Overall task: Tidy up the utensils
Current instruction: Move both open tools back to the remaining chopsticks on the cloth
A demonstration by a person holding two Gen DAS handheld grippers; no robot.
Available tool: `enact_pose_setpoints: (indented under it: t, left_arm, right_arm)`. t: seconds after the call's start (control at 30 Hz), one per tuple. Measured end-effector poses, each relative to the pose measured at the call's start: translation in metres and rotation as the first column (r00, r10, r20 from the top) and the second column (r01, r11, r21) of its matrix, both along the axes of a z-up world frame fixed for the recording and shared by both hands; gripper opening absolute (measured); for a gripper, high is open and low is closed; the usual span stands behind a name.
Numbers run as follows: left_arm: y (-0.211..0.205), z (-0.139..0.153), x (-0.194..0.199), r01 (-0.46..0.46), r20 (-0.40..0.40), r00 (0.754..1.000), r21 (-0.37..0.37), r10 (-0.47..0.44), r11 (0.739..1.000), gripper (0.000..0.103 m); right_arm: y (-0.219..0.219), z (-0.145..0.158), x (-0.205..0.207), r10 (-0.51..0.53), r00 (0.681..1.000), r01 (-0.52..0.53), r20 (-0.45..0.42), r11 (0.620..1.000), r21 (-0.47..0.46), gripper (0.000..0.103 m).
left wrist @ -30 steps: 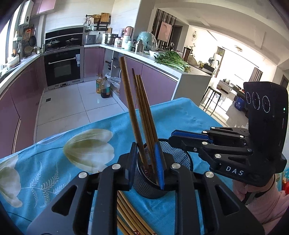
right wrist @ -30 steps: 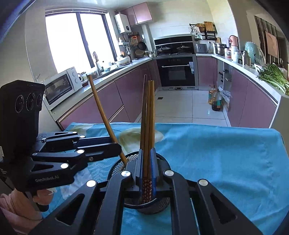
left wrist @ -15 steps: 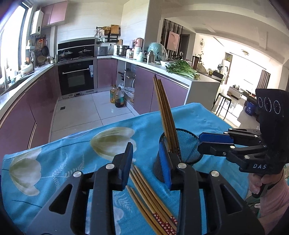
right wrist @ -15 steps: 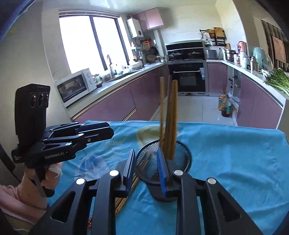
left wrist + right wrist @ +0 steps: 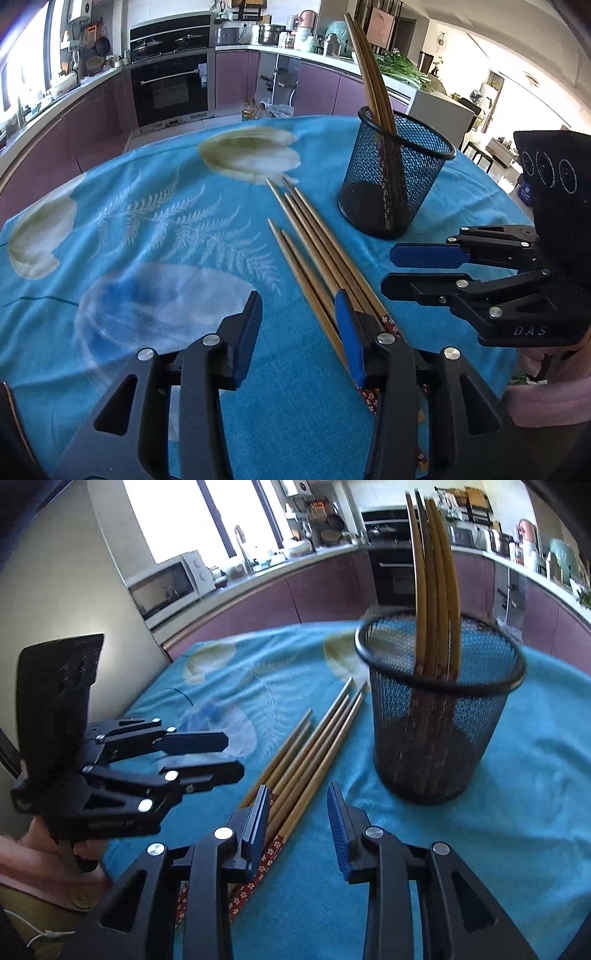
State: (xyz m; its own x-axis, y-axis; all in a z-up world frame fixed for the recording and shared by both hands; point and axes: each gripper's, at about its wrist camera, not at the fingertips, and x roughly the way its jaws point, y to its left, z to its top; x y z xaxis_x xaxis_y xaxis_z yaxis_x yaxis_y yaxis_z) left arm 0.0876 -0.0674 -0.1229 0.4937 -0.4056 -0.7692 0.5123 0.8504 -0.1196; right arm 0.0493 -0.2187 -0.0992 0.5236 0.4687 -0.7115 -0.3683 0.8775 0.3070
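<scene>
Both grippers have backed off the mesh cup (image 5: 395,177), jaws now apart and empty; left gripper (image 5: 299,332) over loose chopsticks (image 5: 317,243), cup at one o'clock, right gripper (image 5: 299,823) nearby

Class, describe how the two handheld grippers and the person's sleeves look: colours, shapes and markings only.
Both the left gripper and right gripper are black angular frames with silver screws and flat blue pads on the jaws. The right one carries white "DAS" lettering and three white circles. The sleeves are pink and fuzzy.
</scene>
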Motion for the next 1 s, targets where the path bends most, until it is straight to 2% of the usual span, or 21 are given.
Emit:
enact_pose_setpoints:
  t: [0.23,0.43,0.67,1.0]
  left_arm:
    - [-0.011,-0.013,-0.007,0.000,-0.004,1.000,0.054,0.001,0.999,0.040]
    - [-0.013,-0.014,-0.008,0.006,-0.008,1.000,0.051,-0.006,0.999,0.039]
    - [-0.010,-0.014,-0.008,0.011,-0.008,1.000,0.062,-0.010,0.998,0.031]
    - [-0.005,-0.017,0.001,-0.005,-0.017,1.000,0.063,0.007,0.998,0.026]
  right_arm:
    - [0.002,-0.010,0.000,-0.023,1.000,0.022,-0.016,0.999,-0.032,0.030]
    - [0.002,-0.010,-0.001,-0.033,0.999,0.033,-0.005,0.997,-0.067,0.030]
    - [0.000,-0.010,0.001,-0.047,0.999,0.045,-0.015,0.995,-0.090,0.029]
    - [0.009,-0.010,0.006,-0.064,0.998,0.062,-0.004,0.988,-0.142,0.029]
